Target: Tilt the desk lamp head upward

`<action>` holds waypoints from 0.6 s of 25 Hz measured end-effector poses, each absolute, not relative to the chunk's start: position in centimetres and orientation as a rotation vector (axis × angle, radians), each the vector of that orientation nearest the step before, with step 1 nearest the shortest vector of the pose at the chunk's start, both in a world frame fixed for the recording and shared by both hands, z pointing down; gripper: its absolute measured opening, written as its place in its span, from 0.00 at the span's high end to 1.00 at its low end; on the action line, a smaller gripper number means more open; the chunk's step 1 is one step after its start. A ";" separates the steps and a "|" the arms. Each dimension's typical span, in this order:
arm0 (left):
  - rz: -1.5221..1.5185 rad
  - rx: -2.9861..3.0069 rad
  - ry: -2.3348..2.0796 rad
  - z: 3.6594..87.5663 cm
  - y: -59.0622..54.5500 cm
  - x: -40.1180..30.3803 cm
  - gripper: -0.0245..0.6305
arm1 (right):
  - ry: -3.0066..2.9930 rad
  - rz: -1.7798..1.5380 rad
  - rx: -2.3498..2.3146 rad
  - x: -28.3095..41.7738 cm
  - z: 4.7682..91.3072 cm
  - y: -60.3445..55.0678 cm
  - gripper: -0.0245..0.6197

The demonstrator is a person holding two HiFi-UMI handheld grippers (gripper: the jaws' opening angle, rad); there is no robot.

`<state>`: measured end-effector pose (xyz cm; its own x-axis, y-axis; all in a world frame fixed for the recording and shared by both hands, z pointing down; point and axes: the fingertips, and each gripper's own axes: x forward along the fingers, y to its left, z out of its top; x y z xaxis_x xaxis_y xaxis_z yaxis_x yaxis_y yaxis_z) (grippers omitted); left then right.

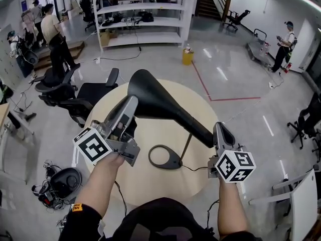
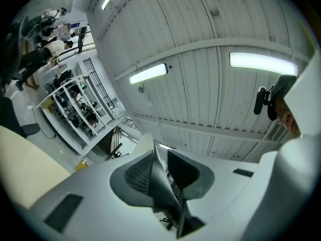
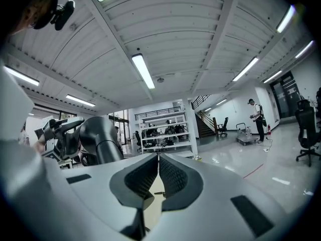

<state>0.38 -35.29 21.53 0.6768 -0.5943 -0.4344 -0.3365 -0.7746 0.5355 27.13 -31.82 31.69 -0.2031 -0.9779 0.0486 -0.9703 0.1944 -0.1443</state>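
Note:
A black desk lamp stands on the round beige table (image 1: 150,185). Its ring-shaped base (image 1: 165,157) carries a thin stem up to a long arm, and the wide lamp head (image 1: 145,90) points up and left. My left gripper (image 1: 131,103) sits at the head's near side; in the left gripper view it (image 2: 163,177) is shut on a thin dark edge of the lamp head (image 2: 168,200). My right gripper (image 1: 220,128) is at the arm's lower right end. It (image 3: 158,172) is shut with nothing between the pads, and the lamp head (image 3: 96,134) shows to its left.
Black office chairs (image 1: 75,92) stand just beyond the table's left edge. Cables and gear (image 1: 59,183) lie on the floor at lower left. White shelving (image 1: 145,14) and a yellow container (image 1: 187,56) are farther back. People stand at far left and far right.

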 end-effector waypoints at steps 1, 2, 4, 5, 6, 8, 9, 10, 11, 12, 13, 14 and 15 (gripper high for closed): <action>-0.848 2.494 -0.725 20.9 -35.2 0.6 0.75 | 2.378 -0.226 -1.958 27.1 32.0 -31.8 0.94; -0.847 2.514 -0.724 20.4 -34.9 0.8 0.75 | 2.372 -0.228 -1.970 27.0 32.4 -31.7 0.94; -0.842 2.559 -0.720 19.6 -34.2 1.0 0.76 | 2.372 -0.224 -1.999 26.6 33.4 -31.4 0.94; -0.836 2.582 -0.719 19.2 -33.8 1.2 0.76 | 2.374 -0.221 -2.014 26.4 33.9 -31.4 0.94; -0.828 2.604 -0.720 18.8 -33.6 1.4 0.76 | 2.375 -0.220 -2.028 26.3 34.3 -31.3 0.94; -0.806 2.645 -0.733 18.0 -33.1 2.3 0.76 | 2.370 -0.218 -2.051 26.5 34.8 -31.3 0.94; -0.793 2.666 -0.746 17.7 -32.9 2.8 0.76 | 2.366 -0.214 -2.062 26.7 34.9 -31.3 0.94; -0.779 2.686 -0.763 17.3 -32.8 3.4 0.76 | 2.363 -0.209 -2.071 27.0 35.0 -31.3 0.94; -0.766 2.706 -0.781 16.9 -32.7 3.8 0.76 | 2.360 -0.204 -2.079 27.1 35.1 -31.4 0.94; -0.755 2.725 -0.798 16.5 -32.6 4.1 0.77 | 2.360 -0.200 -2.086 27.2 35.2 -31.4 0.94; -0.745 2.743 -0.812 16.2 -32.5 4.4 0.78 | 2.362 -0.197 -2.093 27.2 35.3 -31.5 0.94; -0.738 2.758 -0.822 16.0 -32.4 4.6 0.79 | 2.367 -0.195 -2.100 27.2 35.6 -31.5 0.94; -0.733 2.772 -0.829 15.7 -32.2 4.7 0.80 | 2.374 -0.196 -2.105 27.1 35.9 -31.6 0.94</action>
<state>4.71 -32.21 15.73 0.7270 -0.5510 -0.4098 -0.4743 -0.8345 0.2806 27.08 -31.60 35.86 -0.1223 -0.9864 0.1096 -0.9910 0.1154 -0.0676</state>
